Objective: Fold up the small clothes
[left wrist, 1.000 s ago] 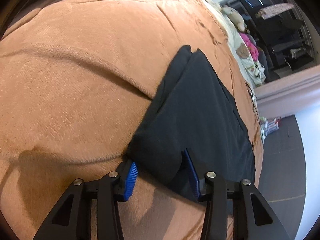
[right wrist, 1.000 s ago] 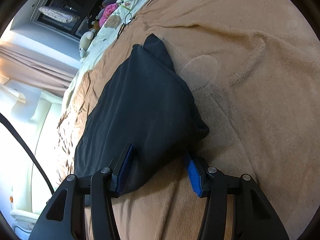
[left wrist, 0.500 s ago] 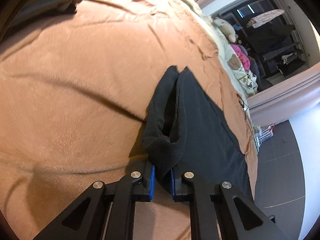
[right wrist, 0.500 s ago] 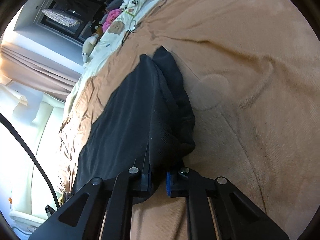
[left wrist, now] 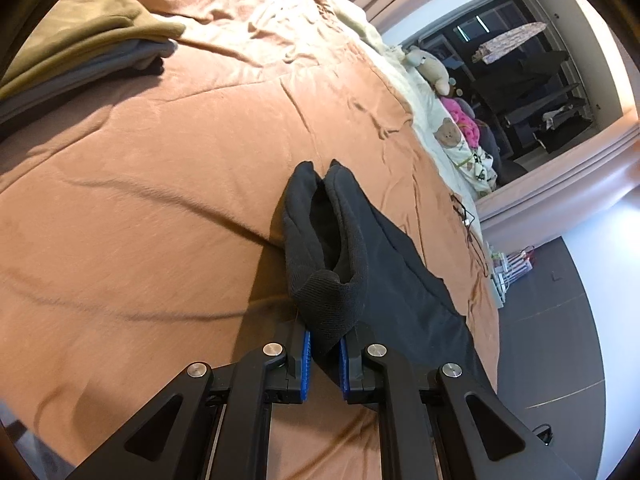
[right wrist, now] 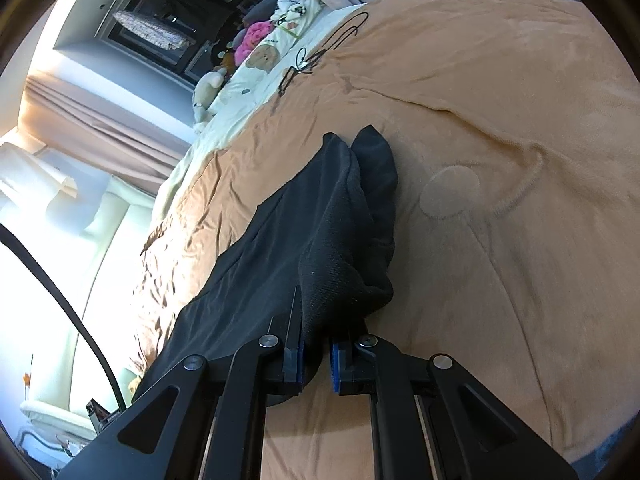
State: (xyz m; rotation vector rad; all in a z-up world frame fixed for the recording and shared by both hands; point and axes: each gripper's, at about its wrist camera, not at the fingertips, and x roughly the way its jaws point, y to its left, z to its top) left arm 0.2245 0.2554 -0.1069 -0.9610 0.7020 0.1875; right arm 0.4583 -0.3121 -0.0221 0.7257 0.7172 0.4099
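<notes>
Black knit garment [left wrist: 360, 264] pinched at one near corner by left gripper [left wrist: 324, 354], draped limp across tan blanket [left wrist: 140, 208]; folded clothes stack [left wrist: 80, 52] beyond. Opposite corner of garment clamped in right gripper [right wrist: 316, 358]. Soft, light, floppy; likely best held at hem corners, kept taut.

No readable text, labels, brands or numbers in either wrist view. The cream bedding [left wrist: 448, 136] beyond the brown blanket [left wrist: 160, 200] carries only a bear picture, no lettering. Small items on the floor past the bed's far edge are too blurred to read.
</notes>
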